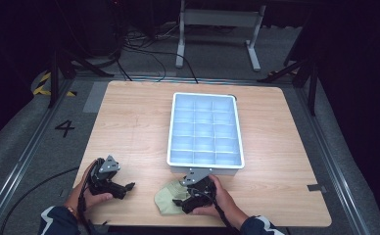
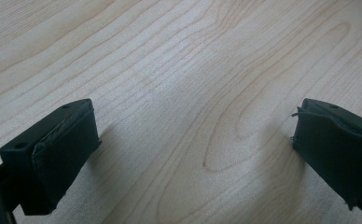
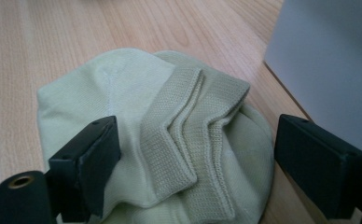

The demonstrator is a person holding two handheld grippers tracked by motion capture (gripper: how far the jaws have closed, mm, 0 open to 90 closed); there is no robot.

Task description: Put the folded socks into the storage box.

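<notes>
A pale green knitted garment (image 1: 166, 199) (image 3: 170, 135), bundled up with ribbed cuffs on top, lies near the table's front edge, just in front of the white divided tray (image 1: 205, 128). My right gripper (image 1: 184, 199) (image 3: 195, 158) hovers over it, open, one jaw on each side of the ribbed cuffs and nothing pinched. My left gripper (image 1: 128, 188) (image 2: 193, 154) rests at the front left of the table, open, with bare wood between its jaws.
The tray has several empty compartments, and its white wall (image 3: 328, 74) stands close to the right gripper's right side. The wooden table (image 1: 129, 127) has bare room at left and right. Beyond it are a grey floor, cables and a metal stand.
</notes>
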